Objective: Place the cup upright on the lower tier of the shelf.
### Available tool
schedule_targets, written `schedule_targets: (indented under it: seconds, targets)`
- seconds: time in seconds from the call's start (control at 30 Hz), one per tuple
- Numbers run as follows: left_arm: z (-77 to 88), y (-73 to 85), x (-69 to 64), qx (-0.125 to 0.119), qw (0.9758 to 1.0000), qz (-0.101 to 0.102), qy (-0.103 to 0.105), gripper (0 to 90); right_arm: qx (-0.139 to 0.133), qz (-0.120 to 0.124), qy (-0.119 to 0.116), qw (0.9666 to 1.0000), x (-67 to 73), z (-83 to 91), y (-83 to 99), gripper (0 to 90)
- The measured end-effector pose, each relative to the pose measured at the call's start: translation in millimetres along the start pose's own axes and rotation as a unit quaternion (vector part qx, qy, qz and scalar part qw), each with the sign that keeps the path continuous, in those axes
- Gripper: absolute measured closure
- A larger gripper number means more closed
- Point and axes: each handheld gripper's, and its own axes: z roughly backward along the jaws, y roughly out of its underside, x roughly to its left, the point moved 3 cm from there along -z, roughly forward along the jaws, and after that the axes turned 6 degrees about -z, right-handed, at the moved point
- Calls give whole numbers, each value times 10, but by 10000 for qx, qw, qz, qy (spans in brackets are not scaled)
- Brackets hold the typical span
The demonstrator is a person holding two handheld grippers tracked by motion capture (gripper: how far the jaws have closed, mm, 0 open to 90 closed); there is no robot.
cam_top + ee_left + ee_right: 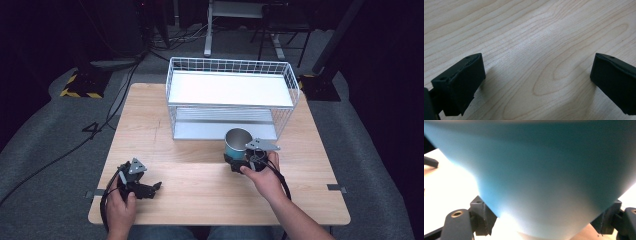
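Forearms and hands came in at the bottom of the high view, nearest the camera. Left hand (120, 200) rested low on the wooden surface (200, 190), holding the left gripper (150, 189); its jaws stood wide apart with nothing between them, only bare wood grain showing in the left gripper view.

Further right, the right gripper (239, 161) was at the teal cup (237, 144), which stood upright on the surface just in front of the white wire rack (230, 95), near the rack's lower shelf (220, 129). In the right gripper view the jaws sat on either side of the cup's base, pressed against or very close to its wall; I judged them closed on the cup, though actual contact was hard to confirm.

Progress, as judged: grasp made or nearly made; cup not yet lifted and not yet in the rack. Left to do, most likely: raise it and set it on one of the rack's shelves, both of which lay bare.

Cup itself: teal outer wall, matte and smooth, narrowing toward the base; inside looked metallic grey from above; mouth open and facing up, apparently empty. No handle could be made out. Close view of the wall was blurred and washed pale near the bottom by glare.
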Motion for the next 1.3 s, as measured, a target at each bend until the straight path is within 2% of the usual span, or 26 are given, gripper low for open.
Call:
schedule_targets:
  seconds: [0.13, 0.63, 0.77, 0.97, 1.3]
  targets:
    - [0, 0, -1, -2, 10000, 5, 0, 3, -8, -35, 110, 9999, -60, -96, -107, 226]
    - [-1, -1, 1, -6, 10000, -7, -6, 2, -97, -140, 434, 9989, -208, -423, -250, 226]
    - [0, 0, 0, -1, 10000, 1, -2, 3, -105, -213, 553, 9982, -227, -525, -268, 226]
    - [-1, 0, 2, -5, 10000, -7, -5, 2, -189, -194, 757, 9968, -271, -695, -351, 226]
    - [-1, -1, 2, -4, 10000, -6, -1, 2, -293, -299, 978, 9943, -354, -854, -407, 225]
